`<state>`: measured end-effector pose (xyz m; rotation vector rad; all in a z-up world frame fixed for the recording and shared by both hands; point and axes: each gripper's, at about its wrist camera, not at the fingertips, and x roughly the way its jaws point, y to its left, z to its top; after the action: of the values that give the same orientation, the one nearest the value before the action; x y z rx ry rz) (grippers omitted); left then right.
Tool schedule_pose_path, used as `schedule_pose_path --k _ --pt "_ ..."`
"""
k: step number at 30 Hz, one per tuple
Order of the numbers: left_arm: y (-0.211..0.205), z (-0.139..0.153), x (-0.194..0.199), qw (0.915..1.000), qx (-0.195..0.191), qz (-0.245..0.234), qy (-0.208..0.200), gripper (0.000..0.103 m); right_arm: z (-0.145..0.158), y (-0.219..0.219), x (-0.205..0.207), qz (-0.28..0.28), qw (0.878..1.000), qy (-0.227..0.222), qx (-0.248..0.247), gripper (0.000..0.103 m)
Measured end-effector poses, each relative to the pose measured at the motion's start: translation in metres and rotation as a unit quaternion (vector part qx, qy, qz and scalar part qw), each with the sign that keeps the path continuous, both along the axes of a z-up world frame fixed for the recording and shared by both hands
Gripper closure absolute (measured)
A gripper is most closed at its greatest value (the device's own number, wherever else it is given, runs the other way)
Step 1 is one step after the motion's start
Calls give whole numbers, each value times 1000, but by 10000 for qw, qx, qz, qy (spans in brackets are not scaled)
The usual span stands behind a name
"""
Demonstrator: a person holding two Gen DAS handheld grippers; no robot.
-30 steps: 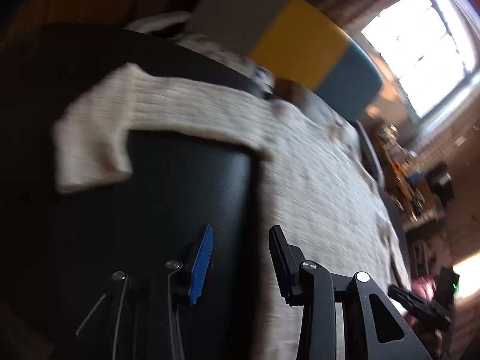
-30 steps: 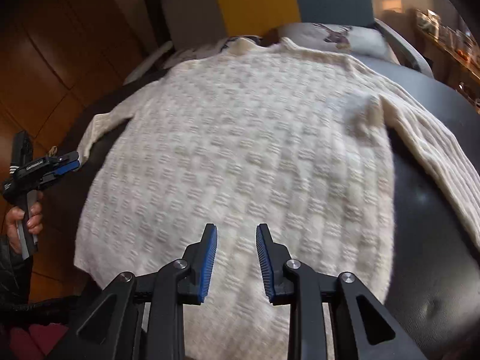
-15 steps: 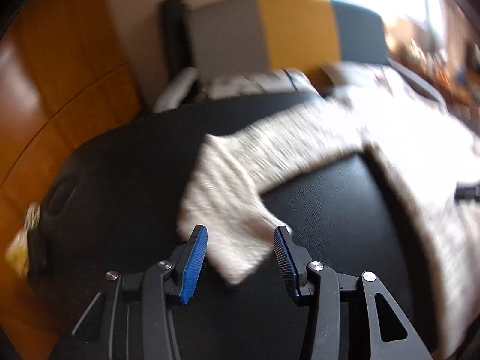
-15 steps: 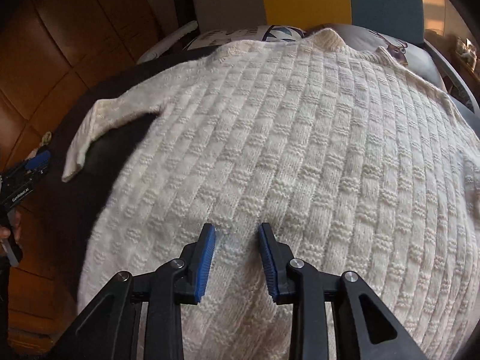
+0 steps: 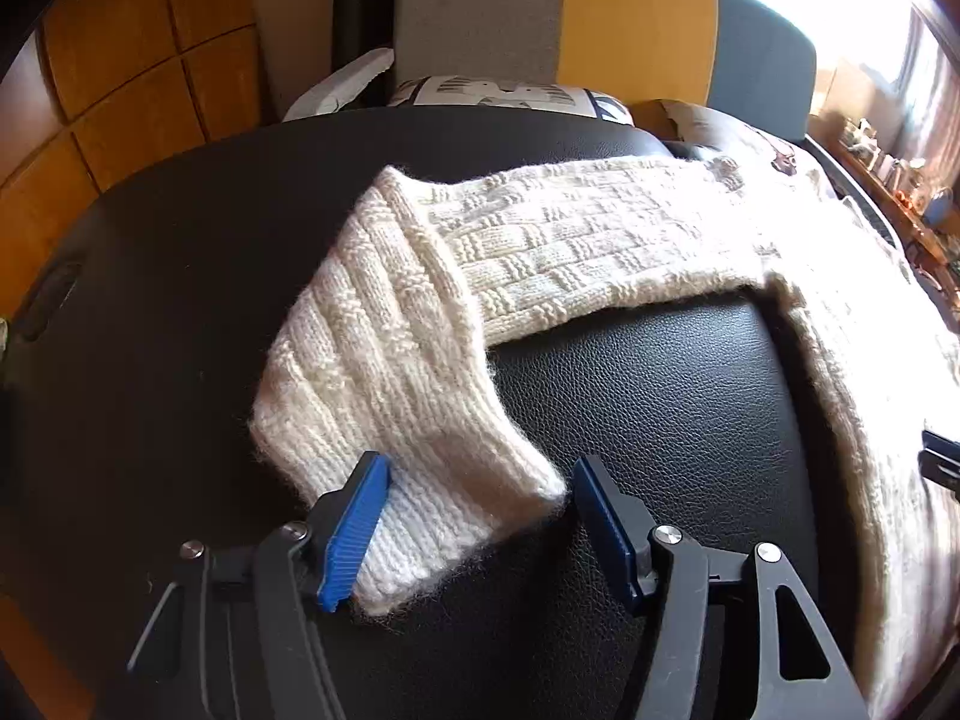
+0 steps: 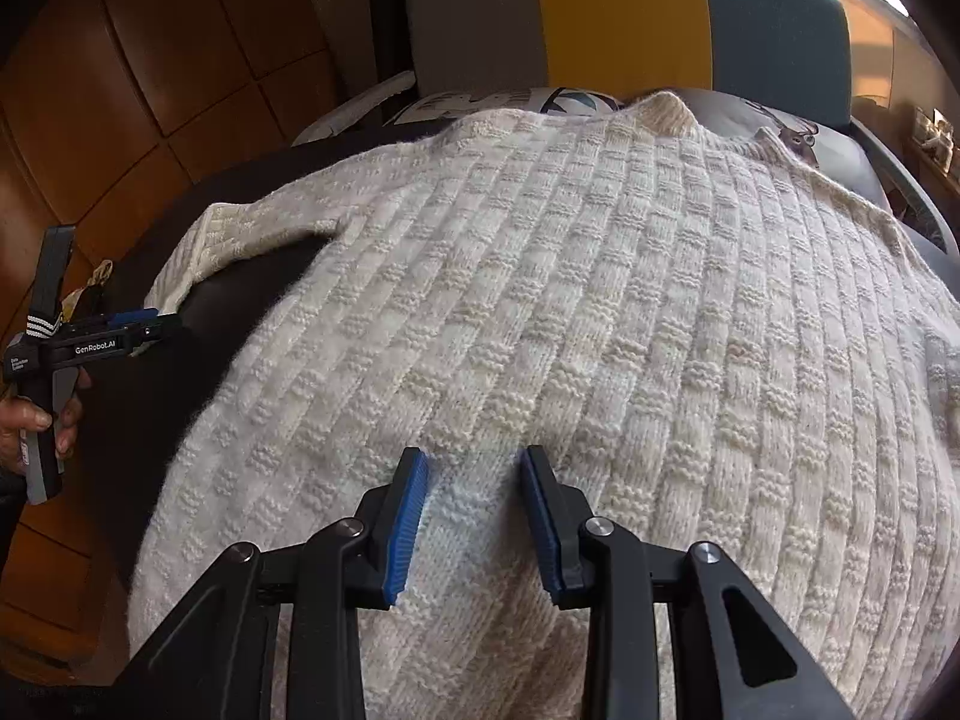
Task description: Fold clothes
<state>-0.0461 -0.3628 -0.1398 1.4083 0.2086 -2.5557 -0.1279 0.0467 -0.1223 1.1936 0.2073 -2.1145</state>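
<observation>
A cream knitted sweater (image 6: 600, 330) lies spread flat on a black leather surface (image 5: 648, 396). Its left sleeve (image 5: 540, 252) bends at the ribbed cuff (image 5: 396, 408), which points toward my left gripper (image 5: 474, 522). That gripper is open, with the cuff's end lying between its blue pads (image 5: 354, 534). My right gripper (image 6: 474, 516) is open just over the sweater's body near the lower hem, its pads astride the knit. The left gripper (image 6: 126, 330) also shows at the left edge of the right wrist view, held by a hand (image 6: 24, 426).
A grey, yellow and blue chair back (image 6: 600, 12) stands behind the surface, with patterned cushions (image 5: 498, 96) at its base. Wooden panelling (image 6: 120, 90) fills the left. A cluttered shelf (image 5: 900, 180) runs under a bright window at the right.
My left gripper swung from the sweater's body to the left cuff and closed in until the cuff sits between its pads. My right gripper dropped closer to the sweater's body.
</observation>
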Motion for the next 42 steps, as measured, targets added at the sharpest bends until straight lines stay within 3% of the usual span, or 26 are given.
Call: schedule_pose_path --k 2,4,5,7,10,12,18,22,26,29,36,42 --pt "0 1 -2 10000 -22 64 -30 43 1 -2 1 12 10000 42 54 69" --pt "-4 3 -2 9997 3 247 -16 73 2 -3 0 22 9999 9 108 70" --pt "-6 5 -2 9994 21 355 -3 82 2 -3 -1 36 9999 -9 137 70" --pt "-16 8 4 9980 300 549 122 89 4 -4 -3 93 9997 -83 204 70" --pt "-36 17 9 9915 910 829 423 90 9 -6 -8 226 9990 -261 300 70" --pt "-57 28 13 9805 1481 1061 738 90 21 -8 -15 351 9988 -260 210 72" --pt "-133 80 36 9363 2519 1700 1760 90 64 -30 -53 477 9987 174 -32 72" --pt "-174 96 38 9213 2686 2025 1951 90 67 -57 -92 433 9987 282 49 72" --pt "-203 82 32 9159 2717 2458 1640 90 56 -90 -133 458 9979 352 290 72" --pt "-217 58 30 9163 2611 2789 1205 92 42 -111 -157 401 9975 290 511 72" --pt "-218 -3 23 9301 1965 3098 177 93 8 -151 -200 237 9948 77 983 72" --pt "-232 6 49 9152 1943 3511 372 90 0 -160 -215 122 9956 -12 925 69"
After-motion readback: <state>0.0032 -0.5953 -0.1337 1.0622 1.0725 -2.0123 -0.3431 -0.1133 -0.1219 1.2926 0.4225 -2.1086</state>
